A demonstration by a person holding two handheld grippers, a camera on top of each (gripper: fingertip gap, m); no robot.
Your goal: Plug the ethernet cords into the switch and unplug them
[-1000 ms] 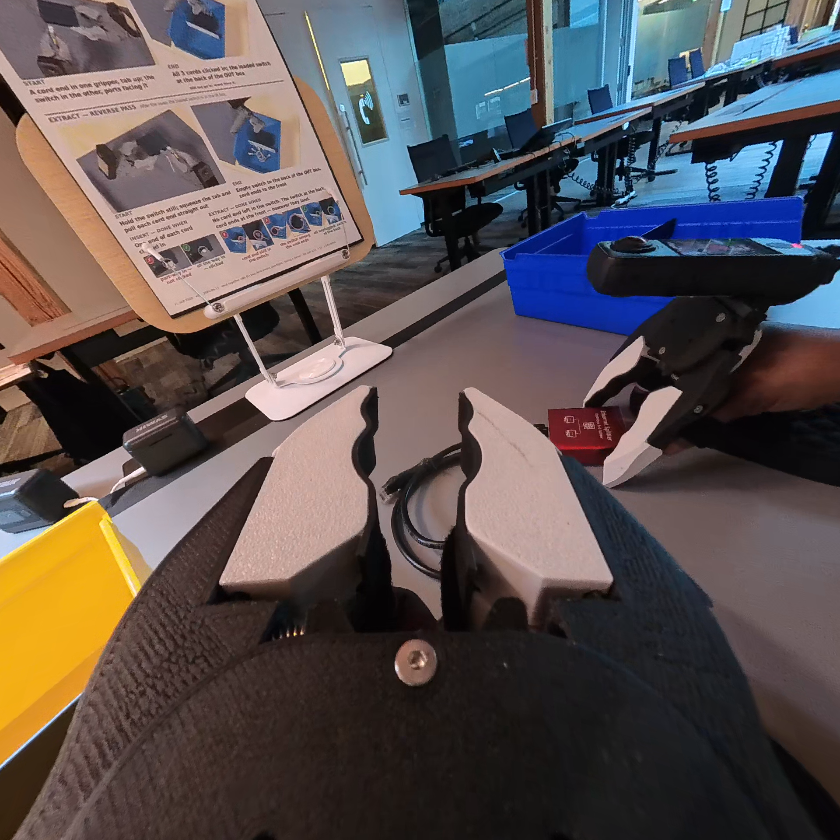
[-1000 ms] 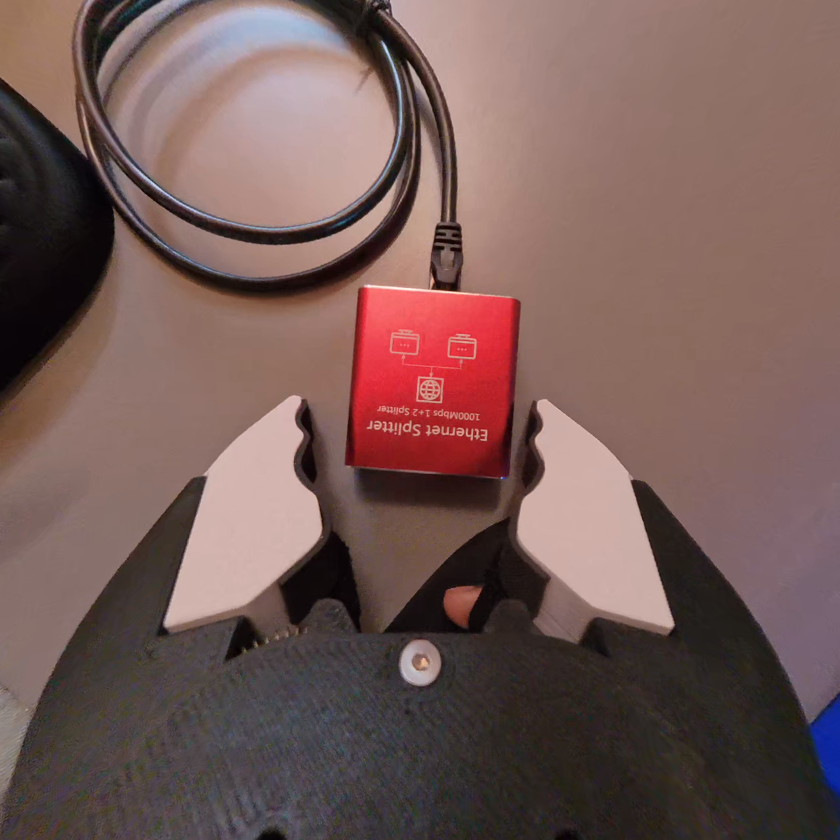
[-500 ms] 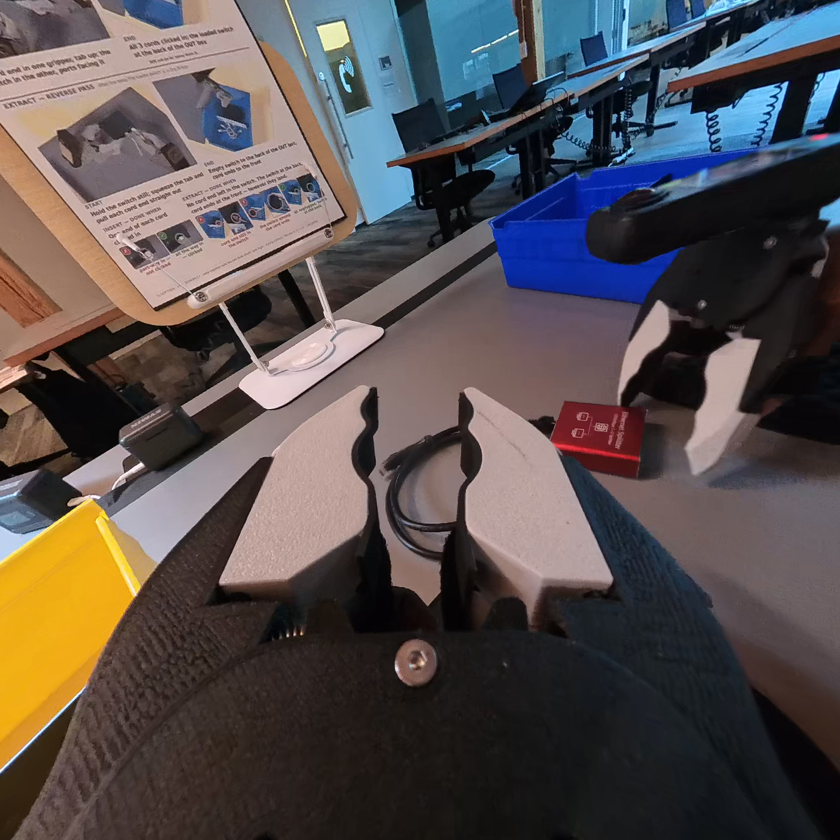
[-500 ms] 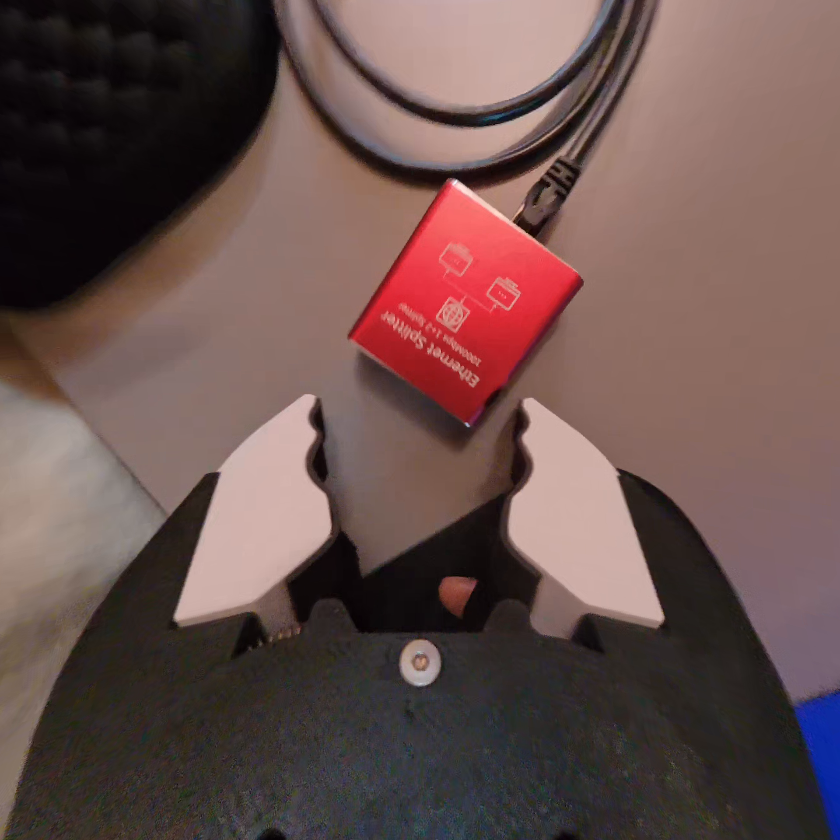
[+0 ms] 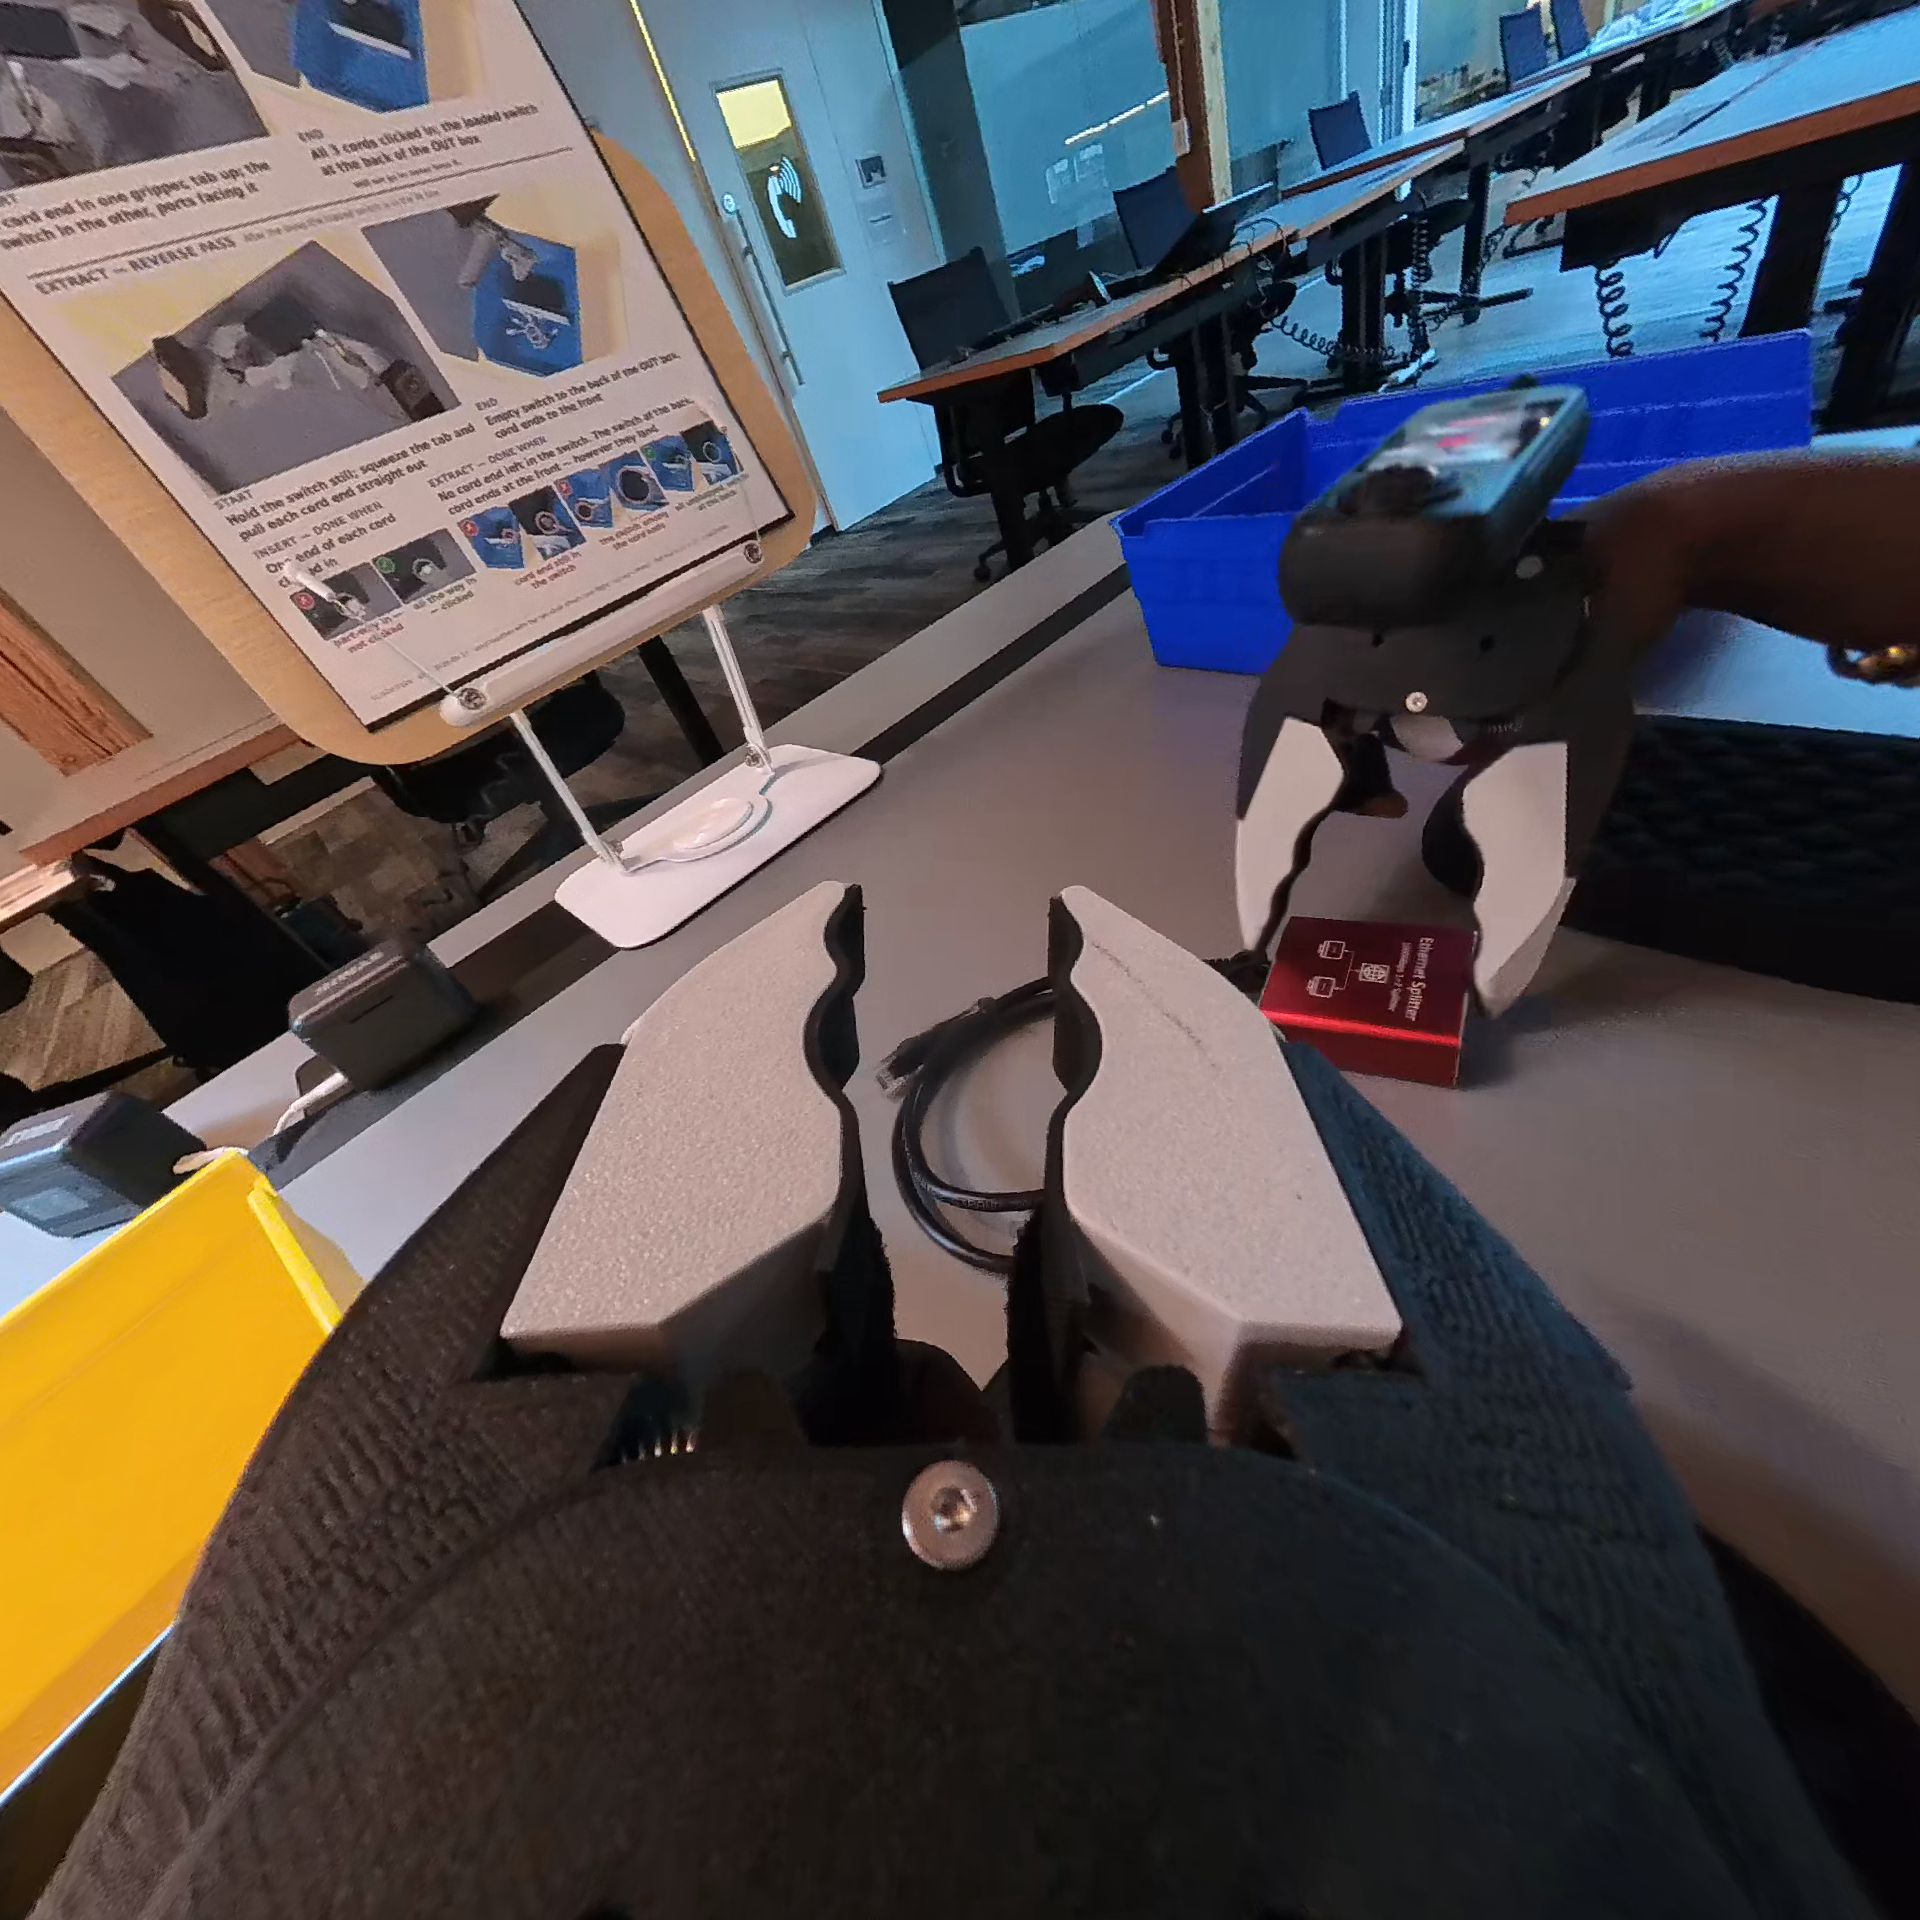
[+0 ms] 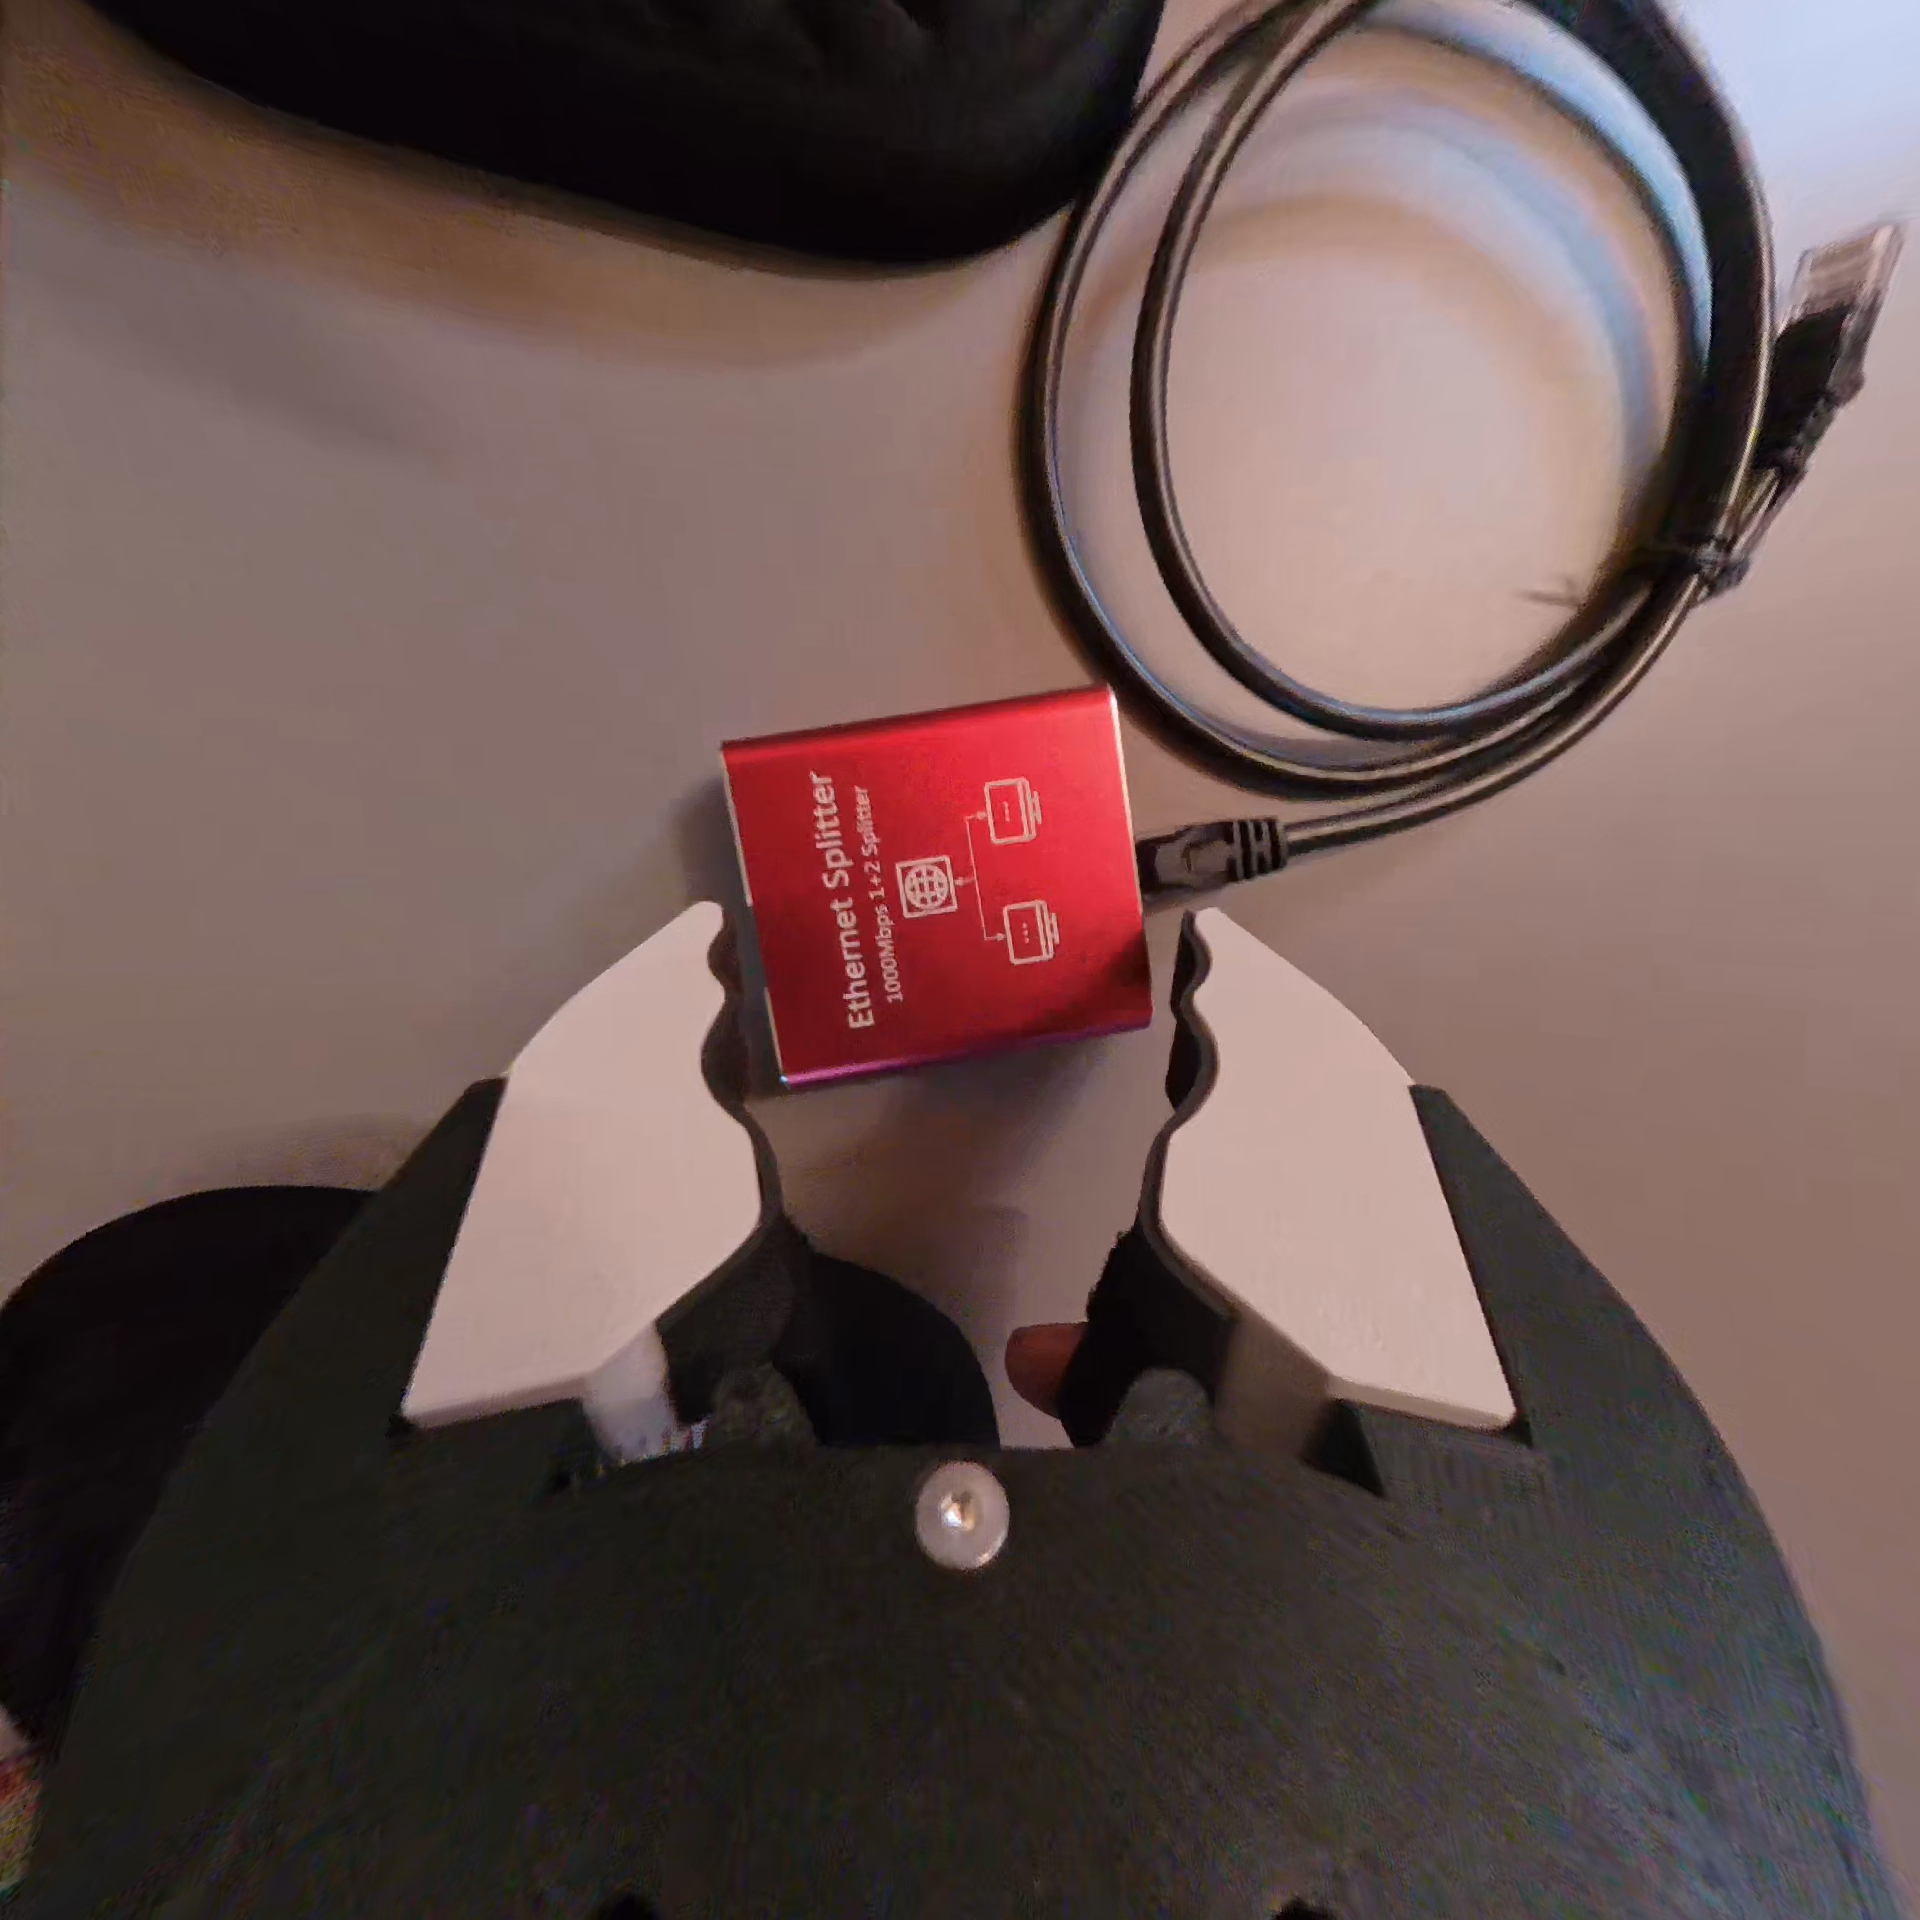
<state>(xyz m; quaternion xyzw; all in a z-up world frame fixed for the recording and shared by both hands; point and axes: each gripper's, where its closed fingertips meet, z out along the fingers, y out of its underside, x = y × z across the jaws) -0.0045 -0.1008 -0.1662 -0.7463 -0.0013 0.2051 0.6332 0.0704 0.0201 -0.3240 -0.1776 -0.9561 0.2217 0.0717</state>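
Note:
The small red switch (image 6: 935, 894) lies flat on the grey table (image 6: 364, 571). One end of a coiled black ethernet cord (image 6: 1044, 457) is plugged into its side, and the other plug (image 6: 1839, 281) lies free. My right gripper (image 6: 956, 920) is open and points down, with one fingertip on each side of the switch; I cannot tell whether they touch it. In the left wrist view the switch (image 5: 1371, 997) sits under the right gripper (image 5: 1403, 925). My left gripper (image 5: 956, 925) is open by a narrow gap and empty, low over the cord coil (image 5: 914, 1143).
A blue bin (image 5: 1226, 582) stands at the back right and a yellow bin (image 5: 135, 1455) at the near left. An instruction board on a white stand (image 5: 717, 842) is behind. A black mat (image 5: 1766, 831) lies to the right. Small dark boxes (image 5: 374, 1008) sit at the left edge. Tip to tip, the grippers are about 20 centimetres apart.
My right gripper has swung round the switch from the side to its far side and come down to straddle it, still open. The left gripper has barely moved.

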